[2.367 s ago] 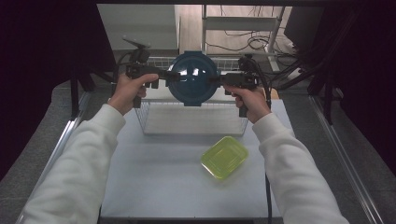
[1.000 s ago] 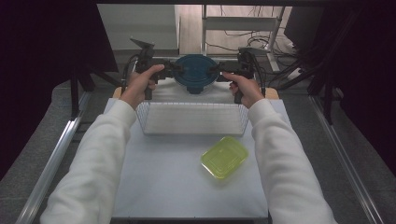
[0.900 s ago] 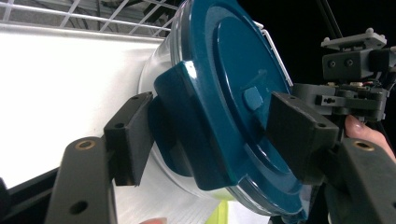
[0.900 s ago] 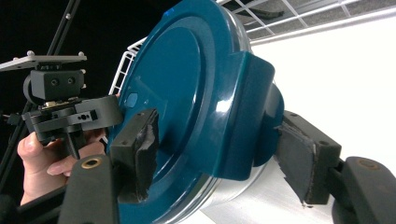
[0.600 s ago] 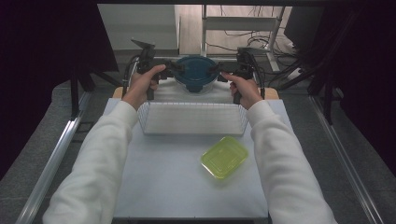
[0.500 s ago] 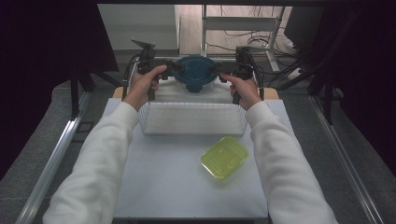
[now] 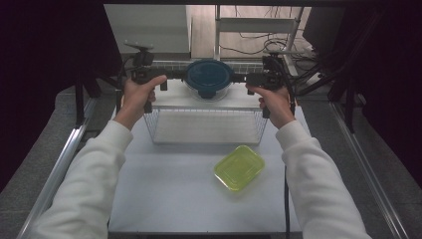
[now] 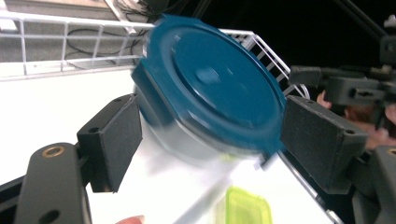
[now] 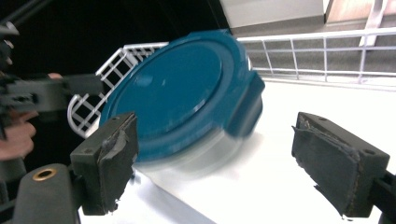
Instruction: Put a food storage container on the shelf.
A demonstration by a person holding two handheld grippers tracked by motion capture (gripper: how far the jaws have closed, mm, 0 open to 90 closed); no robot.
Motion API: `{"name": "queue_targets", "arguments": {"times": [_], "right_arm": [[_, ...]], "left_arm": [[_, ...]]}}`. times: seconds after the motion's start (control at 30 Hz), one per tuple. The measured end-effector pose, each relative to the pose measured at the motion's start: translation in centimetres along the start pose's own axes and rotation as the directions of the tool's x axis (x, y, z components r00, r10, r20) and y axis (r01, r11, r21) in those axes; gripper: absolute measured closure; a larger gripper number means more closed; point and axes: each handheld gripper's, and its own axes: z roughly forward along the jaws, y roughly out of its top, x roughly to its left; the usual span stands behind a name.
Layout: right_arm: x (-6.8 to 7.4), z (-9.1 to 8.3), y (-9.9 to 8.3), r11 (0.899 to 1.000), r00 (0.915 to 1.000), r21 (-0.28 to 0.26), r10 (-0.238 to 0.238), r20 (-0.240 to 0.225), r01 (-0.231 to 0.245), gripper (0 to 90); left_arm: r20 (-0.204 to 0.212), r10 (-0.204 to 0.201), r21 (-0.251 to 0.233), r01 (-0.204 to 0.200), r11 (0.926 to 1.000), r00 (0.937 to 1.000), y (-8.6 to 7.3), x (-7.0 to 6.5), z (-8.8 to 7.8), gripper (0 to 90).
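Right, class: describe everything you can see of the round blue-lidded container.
The round container has a dark teal plastic lid with a raised rim, side clip tabs and a small dimple at its centre, over a clear, glass-like bowl. It sits lid on, upright, in the far part of the white wire basket. The left gripper and right gripper flank it with jaws open; their pads look clear of it.
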Motion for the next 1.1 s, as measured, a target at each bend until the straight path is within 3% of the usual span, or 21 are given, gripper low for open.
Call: {"name": "queue_targets", "arguments": {"times": [0.2, 0.33, 0.47, 0.6, 0.7, 0.77, 1.1], "right_arm": [[0.7, -2.9, -3.1, 0.993, 0.9931, 0.009, -0.116, -0.018, 0.117, 16.5], [1.4, -4.9, -6.3, 0.985, 0.9842, -0.013, -0.175, -0.025, 0.175, 18.3], [1.7, -6.3, -9.7, 0.975, 0.9739, 0.01, -0.223, -0.039, 0.224, 22.2], [1.6, -7.0, -12.5, 0.971, 0.972, 0.049, -0.233, -0.03, 0.234, 25.3], [1.5, -7.3, -14.3, 0.965, 0.9688, 0.087, -0.248, -0.012, 0.248, 26.7], [1.6, -7.2, -15.4, 0.961, 0.9672, 0.112, -0.254, -0.001, 0.253, 27.4], [0.9, -6.1, -20.4, 0.942, 0.9697, 0.233, -0.244, -0.017, 0.241, 28.1]], "left_arm": [[0.043, 0.029, -0.015, -0.028, 0.9995, 0.9986, -4.6, -1.0, -2.3, 21.5], [0.069, 0.054, -0.01, -0.054, 0.9985, 0.9962, -8.3, -1.6, -3.6, 22.5], [0.079, 0.068, 0.01, -0.069, 0.9976, 0.9945, -12.1, -2.0, -4.3, 23.7], [0.08, 0.072, 0.029, -0.075, 0.9968, 0.9941, -15.6, -2.0, -4.4, 24.5], [0.054, 0.114, 0.066, -0.117, 0.9909, 0.992, -17.8, -1.9, -4.0, 25.2], [0.053, 0.119, 0.09, -0.124, 0.9882, 0.9915, -19.1, -1.8, -3.5, 25.5], [-0.003, 0.142, 0.181, -0.139, 0.9735, 0.9899, -23.0, -1.9, -2.4, 25.6]]}}
